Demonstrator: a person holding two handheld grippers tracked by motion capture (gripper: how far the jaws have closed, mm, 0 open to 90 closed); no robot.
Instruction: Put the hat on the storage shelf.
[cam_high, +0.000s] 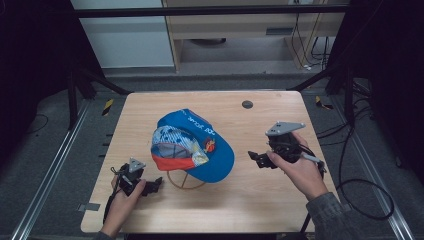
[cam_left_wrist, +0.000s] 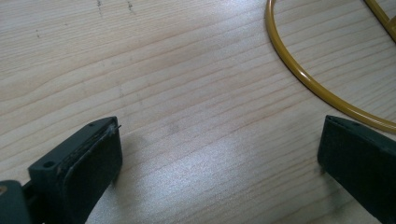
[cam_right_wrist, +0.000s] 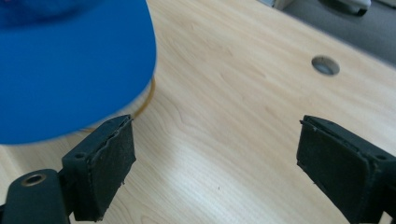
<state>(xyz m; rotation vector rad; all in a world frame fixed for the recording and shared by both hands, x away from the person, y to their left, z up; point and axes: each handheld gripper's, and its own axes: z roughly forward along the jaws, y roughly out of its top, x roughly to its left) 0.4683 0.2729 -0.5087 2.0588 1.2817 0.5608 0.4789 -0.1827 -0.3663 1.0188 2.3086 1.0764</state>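
Note:
Two caps sit stacked on a yellow wire stand (cam_high: 184, 183) in the middle of the table: a blue cap (cam_high: 212, 152) with white lettering, and over its left side a patterned cap with a red brim (cam_high: 172, 147). My left gripper (cam_high: 155, 186) rests low on the table just left of the stand's ring (cam_left_wrist: 303, 77), jaws open, nothing between them. My right gripper (cam_high: 257, 159) hovers right of the blue brim (cam_right_wrist: 70, 70), open and empty.
The wooden table (cam_high: 150, 112) has a round cable hole (cam_high: 247, 104) near its far edge, seen also as a hole (cam_right_wrist: 325, 65) in the right gripper view. Black frame rails run along both sides. Cables lie on the floor at the right.

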